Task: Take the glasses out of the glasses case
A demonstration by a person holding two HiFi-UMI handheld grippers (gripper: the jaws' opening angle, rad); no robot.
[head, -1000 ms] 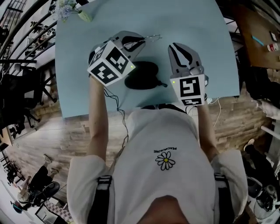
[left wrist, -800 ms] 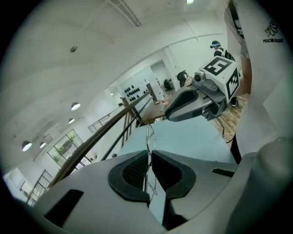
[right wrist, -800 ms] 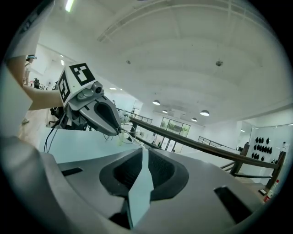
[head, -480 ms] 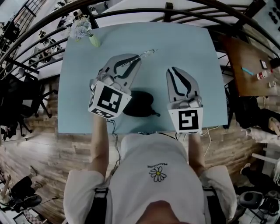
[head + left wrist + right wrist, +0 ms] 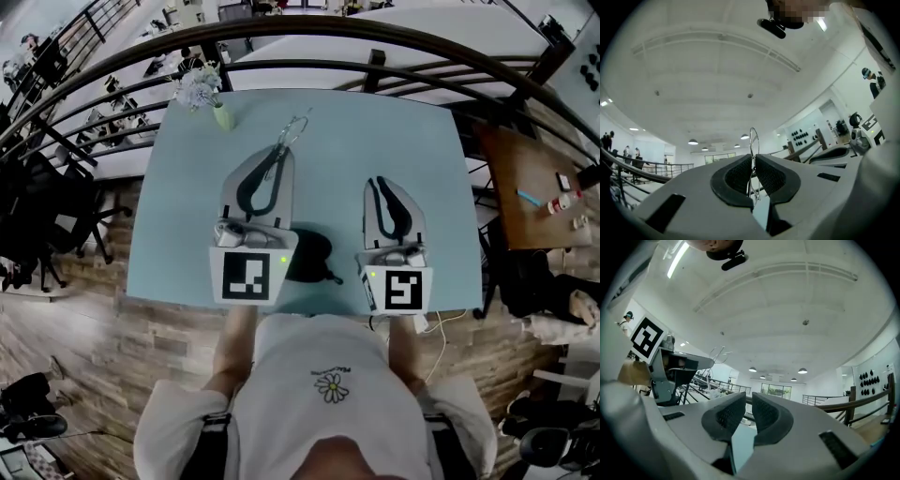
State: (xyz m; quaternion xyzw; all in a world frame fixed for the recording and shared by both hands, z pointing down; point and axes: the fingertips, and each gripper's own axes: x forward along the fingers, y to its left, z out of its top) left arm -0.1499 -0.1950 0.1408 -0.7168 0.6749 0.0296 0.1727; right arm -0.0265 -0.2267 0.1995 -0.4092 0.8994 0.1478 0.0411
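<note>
A pale blue worktop (image 5: 375,122) stands on a railed gallery over a plank floor, with a small vase of flowers (image 5: 203,89) at its far left corner; the dark glasses case (image 5: 314,255) lies near its front edge, low between the two grippers. Since a second ago both grippers have come up from the worktop, and the left gripper (image 5: 279,155) has swung round from lying across the case to pointing away from the person; the thin wire glasses (image 5: 292,129) went with it and now jut past its tip, well clear of the case. The taking-out itself therefore looks done (whether the case lies open or closed I cannot tell); what seems left is to set the glasses down.

The left gripper's fingers (image 5: 736,176) are pressed nearly together and pinch the wire frame, which stands up between the pads as a thin loop in the left gripper view; the right gripper (image 5: 749,404) has its fingers (image 5: 726,416) drawn close, only a slit between them, with nothing in it and touching nothing.
</note>
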